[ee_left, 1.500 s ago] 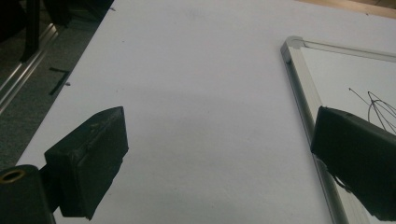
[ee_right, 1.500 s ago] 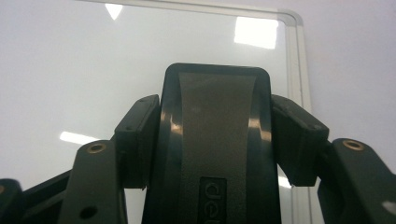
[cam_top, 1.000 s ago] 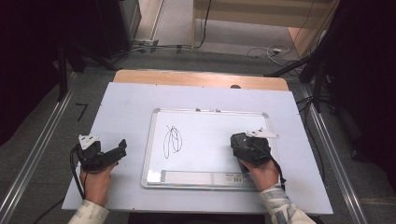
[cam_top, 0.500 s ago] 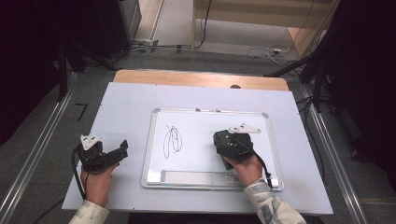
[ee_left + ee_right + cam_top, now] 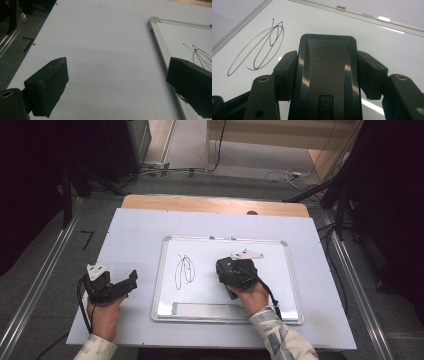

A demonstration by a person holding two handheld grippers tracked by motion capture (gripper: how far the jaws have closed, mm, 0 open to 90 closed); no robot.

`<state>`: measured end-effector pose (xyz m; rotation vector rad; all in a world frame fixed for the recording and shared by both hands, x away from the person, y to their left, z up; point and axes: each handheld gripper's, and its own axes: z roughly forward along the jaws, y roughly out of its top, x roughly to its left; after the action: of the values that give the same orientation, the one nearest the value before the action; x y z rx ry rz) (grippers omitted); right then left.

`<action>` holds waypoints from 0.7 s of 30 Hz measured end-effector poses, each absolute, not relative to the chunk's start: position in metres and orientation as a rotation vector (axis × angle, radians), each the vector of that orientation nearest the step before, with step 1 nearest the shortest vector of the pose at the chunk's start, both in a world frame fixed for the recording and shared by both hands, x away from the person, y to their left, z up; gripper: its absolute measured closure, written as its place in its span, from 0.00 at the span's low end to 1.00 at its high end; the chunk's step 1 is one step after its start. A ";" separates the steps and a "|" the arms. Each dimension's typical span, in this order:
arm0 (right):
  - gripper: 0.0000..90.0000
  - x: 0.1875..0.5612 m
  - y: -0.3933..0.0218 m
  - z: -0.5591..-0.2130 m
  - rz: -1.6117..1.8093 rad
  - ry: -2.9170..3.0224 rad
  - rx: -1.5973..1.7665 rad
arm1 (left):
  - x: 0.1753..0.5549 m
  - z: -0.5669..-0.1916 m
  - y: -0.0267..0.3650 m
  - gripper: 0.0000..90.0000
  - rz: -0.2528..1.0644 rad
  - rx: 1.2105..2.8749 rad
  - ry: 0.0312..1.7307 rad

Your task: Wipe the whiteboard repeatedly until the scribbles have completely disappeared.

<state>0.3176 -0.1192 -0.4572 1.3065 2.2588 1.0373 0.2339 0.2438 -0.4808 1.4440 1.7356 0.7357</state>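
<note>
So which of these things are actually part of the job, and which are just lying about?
In use:
- black block eraser, clamped in the right gripper
- white metal-framed whiteboard
- black looping scribble

Lying about:
- left gripper, open, off the board
- loose cables on the floor

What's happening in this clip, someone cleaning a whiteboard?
Close to it. A person works two tongs at a table. The right tongs are shut on a black eraser, held over the whiteboard just right of a black scribble, which is not yet wiped. The left tongs rest open and empty on the table, left of the board's frame.
</note>
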 end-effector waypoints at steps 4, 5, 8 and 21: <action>0.41 0.320 -0.110 -0.458 1.039 2.269 1.295 | 0.234 -0.481 0.244 0.05 0.735 1.449 1.735; 0.41 0.321 -0.105 -0.458 1.042 2.277 1.284 | 0.234 -0.481 0.244 0.05 0.735 1.448 1.734; 0.41 0.323 -0.100 -0.459 1.040 2.283 1.280 | 0.233 -0.481 0.244 0.05 0.733 1.448 1.731; 0.41 0.330 -0.073 -0.466 1.034 2.321 1.253 | 0.232 -0.481 0.246 0.05 0.733 1.442 1.736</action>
<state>0.3298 -0.0734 -0.4661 1.2532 2.3213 1.0342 0.2321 0.2461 -0.4812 1.4422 1.7358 0.7332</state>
